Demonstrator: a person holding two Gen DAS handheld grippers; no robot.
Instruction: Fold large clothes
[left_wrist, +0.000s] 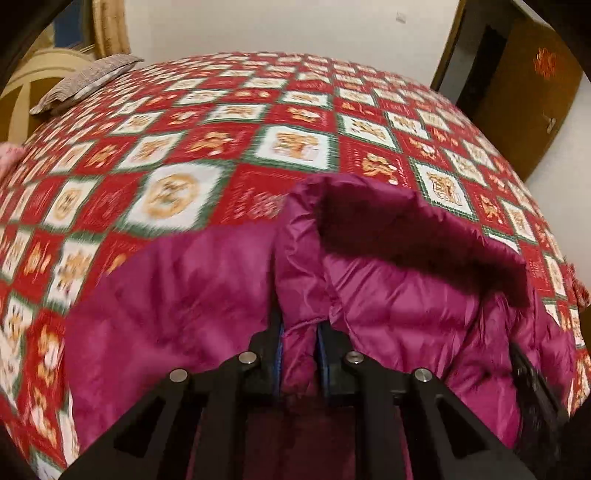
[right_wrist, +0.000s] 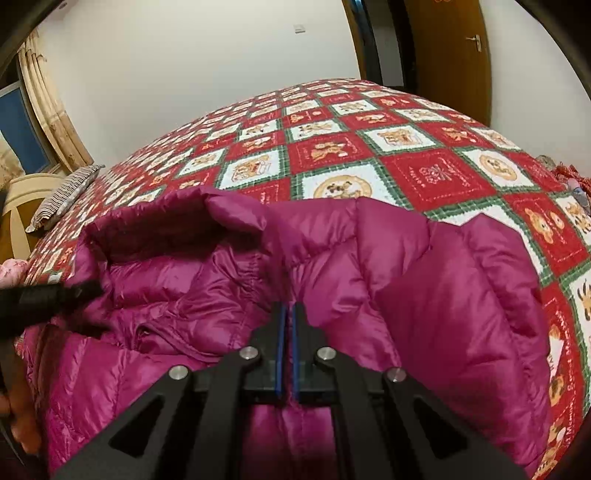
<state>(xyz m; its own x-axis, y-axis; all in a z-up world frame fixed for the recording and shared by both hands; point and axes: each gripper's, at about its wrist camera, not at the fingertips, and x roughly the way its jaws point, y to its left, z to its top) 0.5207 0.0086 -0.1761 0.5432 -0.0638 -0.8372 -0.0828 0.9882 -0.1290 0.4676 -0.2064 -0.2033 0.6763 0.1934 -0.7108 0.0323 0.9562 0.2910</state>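
- Lying on the bed (right_wrist: 424, 173): one magenta puffer jacket (right_wrist: 424, 295), hood (right_wrist: 155, 236) toward the far edge.
- Two grippers: left gripper (left_wrist: 300, 321) clenched on a thick jacket fold; right gripper (right_wrist: 289, 310) pinched tight on a thin fold.
- One pillow (right_wrist: 62, 195) at the bed's left.
- One red-and-white patchwork bedspread; white wall (right_wrist: 203, 92), wooden door (right_wrist: 447, 48), curtain (right_wrist: 51, 110).

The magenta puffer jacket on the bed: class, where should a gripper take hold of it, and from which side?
Grip the magenta puffer jacket at the quilted edge beside the collar, coming from the near bed edge. There the padding bunches into a ridge thin enough to pinch; the left gripper and right gripper both clamp such folds.
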